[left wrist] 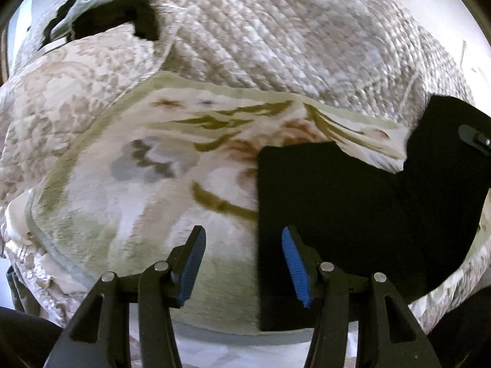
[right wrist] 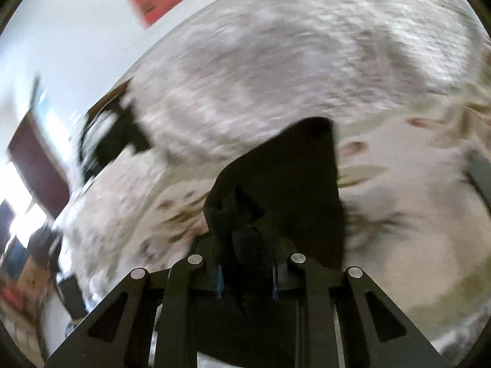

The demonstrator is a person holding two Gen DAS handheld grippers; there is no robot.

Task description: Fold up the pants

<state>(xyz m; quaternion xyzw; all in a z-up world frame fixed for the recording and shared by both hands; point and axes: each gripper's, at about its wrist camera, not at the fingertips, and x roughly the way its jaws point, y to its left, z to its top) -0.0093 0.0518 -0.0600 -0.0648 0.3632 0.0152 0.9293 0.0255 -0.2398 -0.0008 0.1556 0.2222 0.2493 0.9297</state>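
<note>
The pants are black and lie on the patterned cream and olive blanket spread over my bed, toward the right side in my left wrist view. One flat rectangular part rests on the blanket with a straight left edge, and a second dark part rises at the far right, where the tip of my right tongs shows against the cloth. In the right wrist view, which is blurred, a bunched fold of the pants stands up from between my right tongs, whose blue pads are closed on the fabric. My left tongs hang above the blanket near the pants' left edge, tilted downward, with the pads standing apart and nothing between them. A quilted beige bedspread covers the bed beyond.
</note>
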